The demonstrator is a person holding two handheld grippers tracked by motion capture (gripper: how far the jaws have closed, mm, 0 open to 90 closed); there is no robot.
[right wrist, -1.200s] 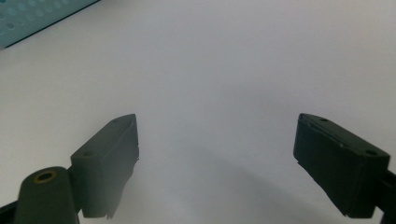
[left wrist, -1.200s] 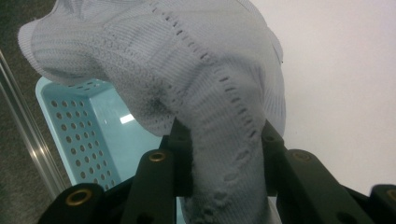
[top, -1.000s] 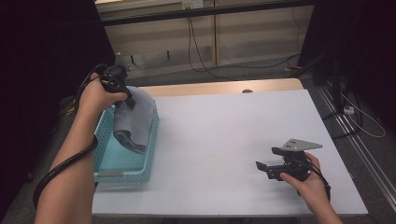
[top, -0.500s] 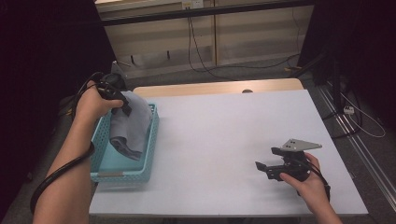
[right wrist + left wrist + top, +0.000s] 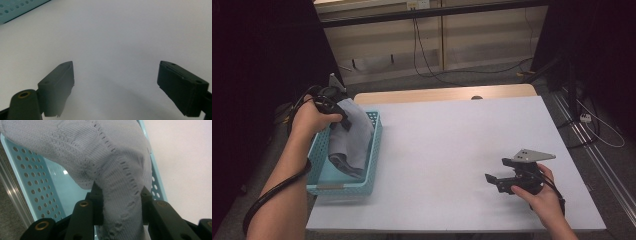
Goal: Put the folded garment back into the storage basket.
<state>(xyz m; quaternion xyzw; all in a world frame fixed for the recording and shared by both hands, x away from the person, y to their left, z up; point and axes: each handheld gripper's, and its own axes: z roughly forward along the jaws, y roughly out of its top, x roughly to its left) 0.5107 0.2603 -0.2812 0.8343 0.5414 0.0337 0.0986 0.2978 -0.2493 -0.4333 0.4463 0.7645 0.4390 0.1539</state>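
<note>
Your left gripper (image 5: pixel 343 120), jaws clenched on the grey knitted garment (image 5: pixel 110 165), has sunk it into the perforated turquoise plastic basket (image 5: pixel 373 150); release looks next, and your right gripper (image 5: pixel 498 181) idles with jaws wide apart.

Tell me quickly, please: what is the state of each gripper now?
Left gripper: closed on the grey knitted cloth, above the teal basket.
Right gripper: open, holding nothing, over the white table.

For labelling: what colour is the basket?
Turquoise basket, walls perforated; clearest in the high view.
</note>
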